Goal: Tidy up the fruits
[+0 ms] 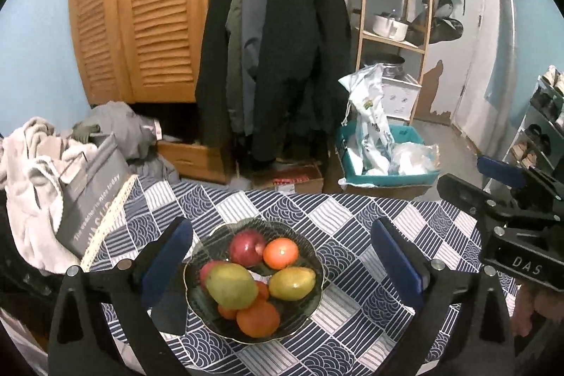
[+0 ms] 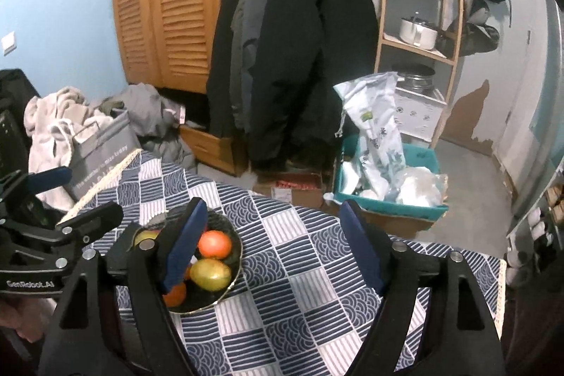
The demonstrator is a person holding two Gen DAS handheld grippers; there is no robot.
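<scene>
1. Now, starting at your left: the grey fabric storage box with white lettering leans at the left edge of the table, apart from the fruit, so leave it be.
2. Your left gripper is spread fully wide and holds nothing; in its own view the dark glass bowl with a scalloped gold rim sits between its blue pads but untouched. Keep it raised clear of the rim.
3. The fruit is all in that bowl, on the navy-and-white patchwork tablecloth: a large yellow-green mango at the front left, a red apple behind it, a round orange at the back, a smaller yellow mango on the right and another orange at the near edge.
4. I see no fruit loose on the cloth, so I judge the sorting close to done. Check the pile is steady before you back off.
5. Your right gripper is also released and empty, jaws parted, with the bowl off to its left and its left pad in front of the fruit. Draw it back level without brushing the rim.
</scene>
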